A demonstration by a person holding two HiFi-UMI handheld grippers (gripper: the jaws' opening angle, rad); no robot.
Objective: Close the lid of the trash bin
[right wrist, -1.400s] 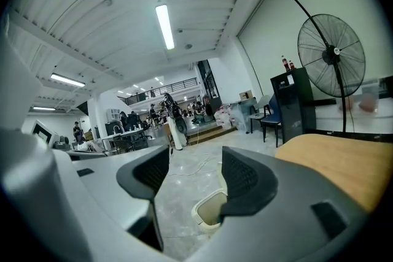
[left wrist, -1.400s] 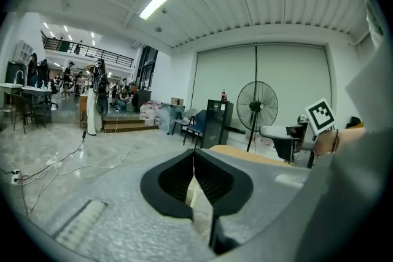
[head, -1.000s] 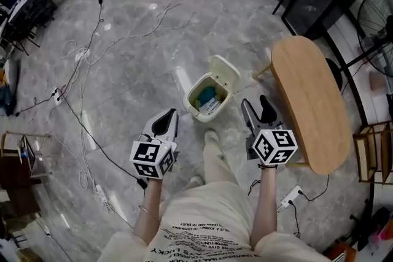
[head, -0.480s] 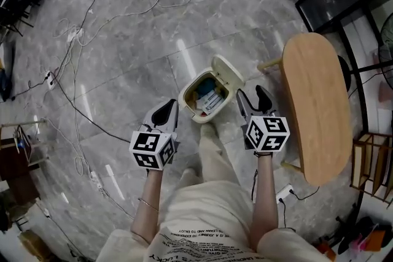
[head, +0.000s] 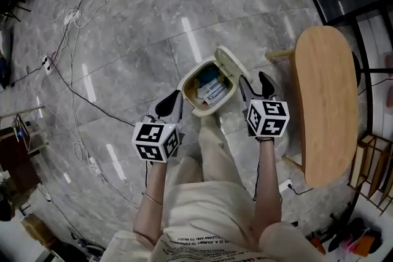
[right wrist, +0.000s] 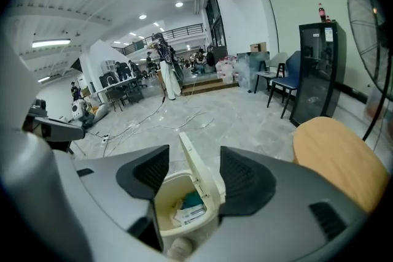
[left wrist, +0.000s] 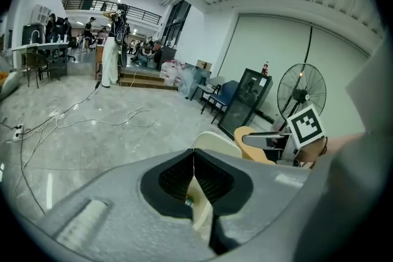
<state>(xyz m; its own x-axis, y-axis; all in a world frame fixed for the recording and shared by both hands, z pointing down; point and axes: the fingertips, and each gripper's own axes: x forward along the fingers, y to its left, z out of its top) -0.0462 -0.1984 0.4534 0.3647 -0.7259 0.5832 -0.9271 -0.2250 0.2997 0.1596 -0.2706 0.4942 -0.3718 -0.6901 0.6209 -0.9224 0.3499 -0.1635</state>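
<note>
Below, trash bin (head: 201,111) with lid (head: 232,63) upright; left gripper (head: 174,97) together, right gripper (head: 253,78) apart near the lid.

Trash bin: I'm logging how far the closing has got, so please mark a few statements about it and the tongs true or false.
1. The lid of the trash bin stands open. True.
2. The bin is empty. False: papers lie inside.
3. The left tongs are shut. True.
4. The right tongs are clamped on the lid. False: they are open, and the lid is only in view between them.
</note>
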